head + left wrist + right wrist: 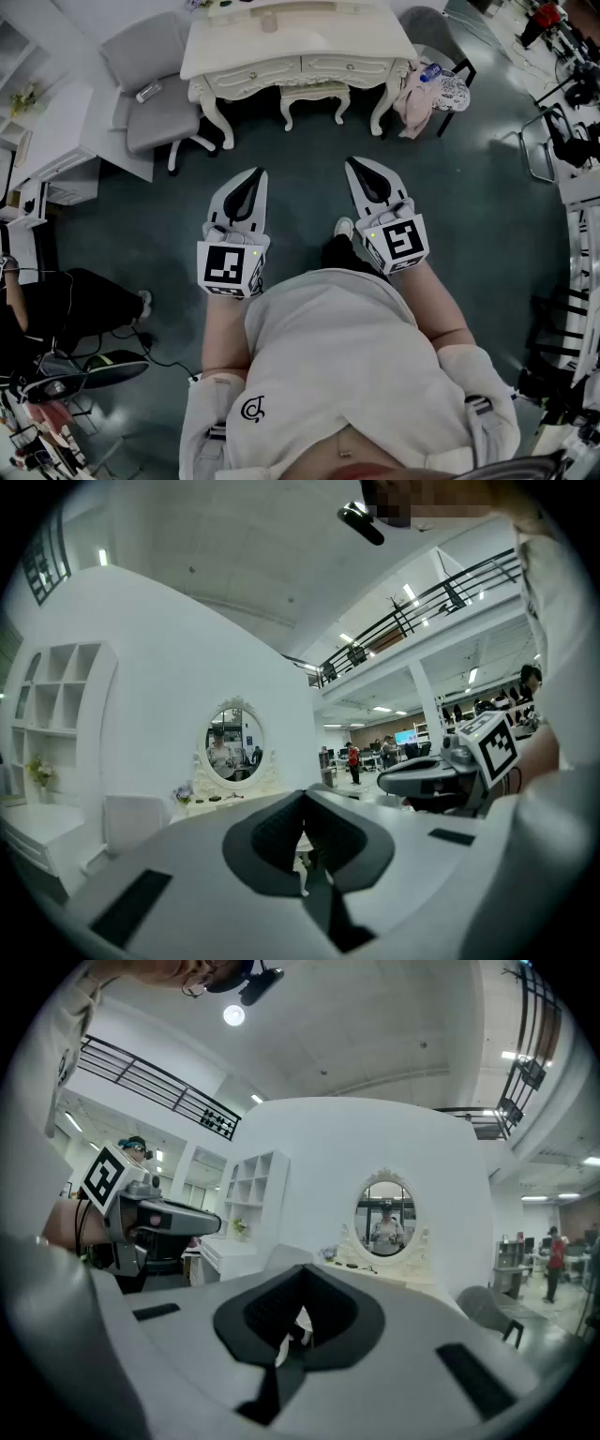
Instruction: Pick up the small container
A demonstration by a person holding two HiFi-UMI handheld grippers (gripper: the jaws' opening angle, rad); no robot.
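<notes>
Jaws pressed together, empty, on white left gripper [257, 174], same on white right gripper [353, 165], cream carved dressing table [300, 58] far ahead

A dark teal floor [281, 169] is seen, and on it a white dressing table [300, 42] with curved legs is stood. A matching stool [314, 91] is tucked between the table's legs. A grey chair [164, 117] is placed just beside the table's left end, and a second chair [441, 84], draped with cloth, near its right end. An oval mirror [385, 1211] is carried on the tabletop, with a few small items [349, 1263] laid before it, too small to be told apart.
</notes>
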